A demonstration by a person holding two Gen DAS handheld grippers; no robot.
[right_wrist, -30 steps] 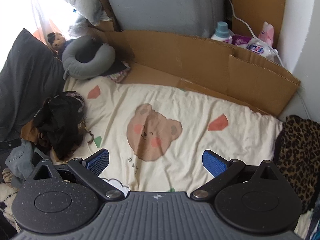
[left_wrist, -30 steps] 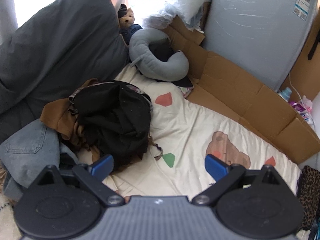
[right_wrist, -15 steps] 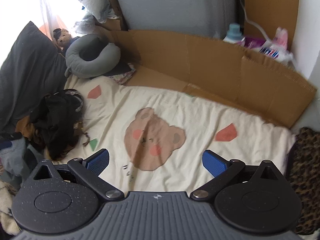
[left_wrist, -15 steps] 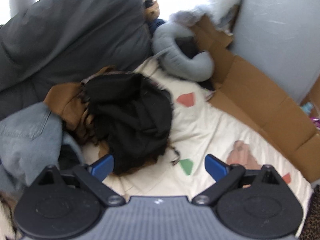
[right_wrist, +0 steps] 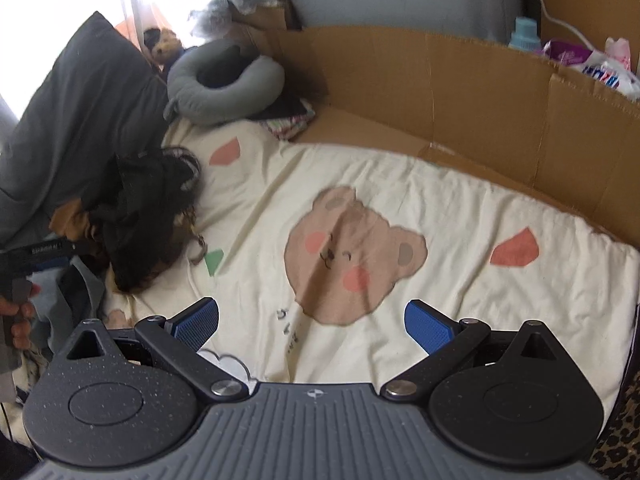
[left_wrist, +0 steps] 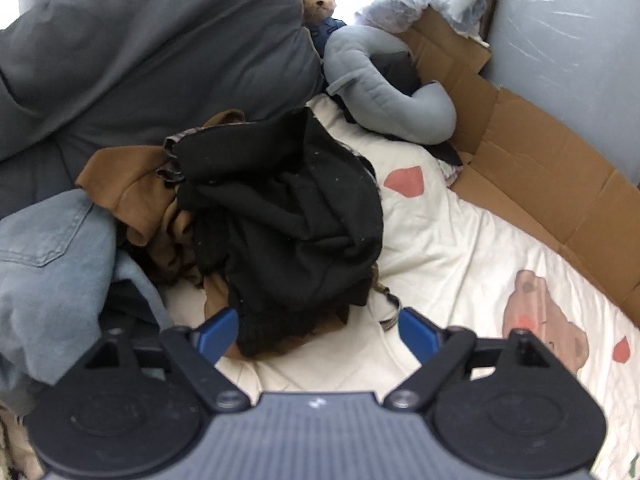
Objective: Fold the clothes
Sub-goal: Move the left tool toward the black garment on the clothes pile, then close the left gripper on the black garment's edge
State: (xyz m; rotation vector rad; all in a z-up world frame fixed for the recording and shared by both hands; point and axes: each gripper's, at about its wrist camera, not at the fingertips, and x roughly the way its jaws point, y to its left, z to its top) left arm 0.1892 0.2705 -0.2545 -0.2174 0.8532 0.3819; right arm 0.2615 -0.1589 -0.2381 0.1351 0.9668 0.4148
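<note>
Closer now than a second ago, the left gripper (left_wrist: 316,330) hangs over the near edge of the clothes pile (left_wrist: 280,216), its blue fingers spread wide with nothing between them. That heap sits at the left of the cream bedsheet (left_wrist: 460,264): jeans (left_wrist: 44,248) nearest left, a brown garment (left_wrist: 128,184) behind, a black garment on top. Farther back lie a dark pillow (left_wrist: 140,48), a teddy bear (left_wrist: 322,0) and a grey neck pillow (left_wrist: 384,88). White lettering on the left gripper's arm, seen from the right wrist view, is too blurred to read. To the right, the right gripper (right_wrist: 312,322) is released too, empty, over the sheet's printed bear (right_wrist: 352,252). Cardboard (right_wrist: 460,92) lines the far side; a packet (right_wrist: 600,68) beyond it carries unreadable print.
</note>
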